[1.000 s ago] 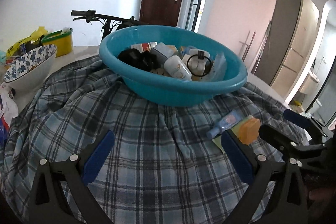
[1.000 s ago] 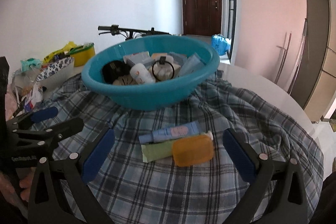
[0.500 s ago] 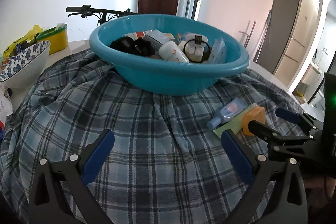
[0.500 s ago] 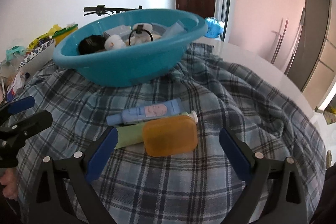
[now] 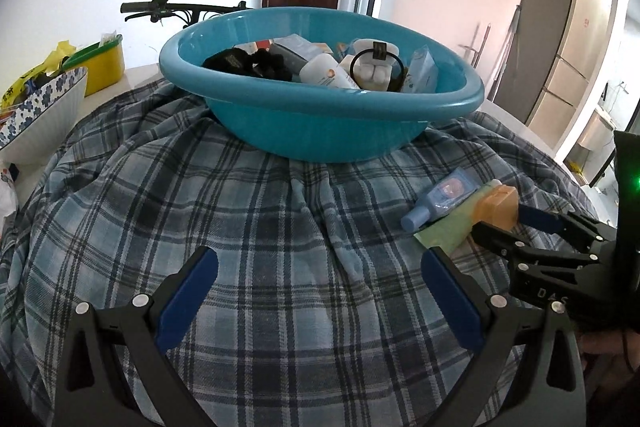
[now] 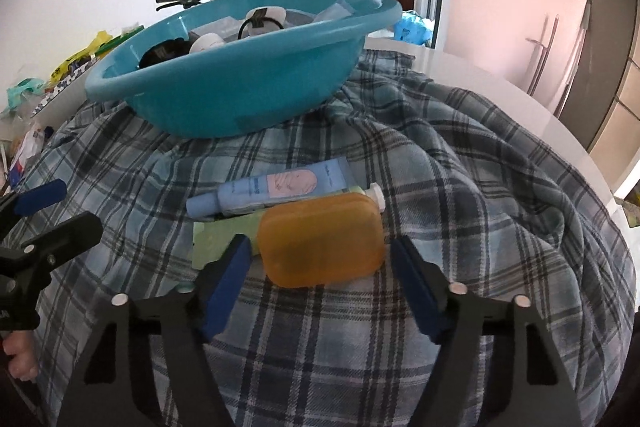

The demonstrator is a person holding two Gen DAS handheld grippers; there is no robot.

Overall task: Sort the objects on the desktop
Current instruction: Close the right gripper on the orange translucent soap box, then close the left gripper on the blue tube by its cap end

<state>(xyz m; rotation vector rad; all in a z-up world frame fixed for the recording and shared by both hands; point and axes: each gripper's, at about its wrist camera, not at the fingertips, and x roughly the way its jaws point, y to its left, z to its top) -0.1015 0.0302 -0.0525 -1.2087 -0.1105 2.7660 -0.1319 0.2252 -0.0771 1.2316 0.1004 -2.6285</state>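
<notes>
Orange soap case (image 6: 320, 241), one, sits between the closing right claw (image 6: 320, 263); two tubes beside

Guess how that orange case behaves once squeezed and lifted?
The orange case looks like rigid, smooth plastic, so it probably won't flex but may slip. It rests partly on the green tube, so lifting might nudge that. Right gripper is closing around it.
</notes>
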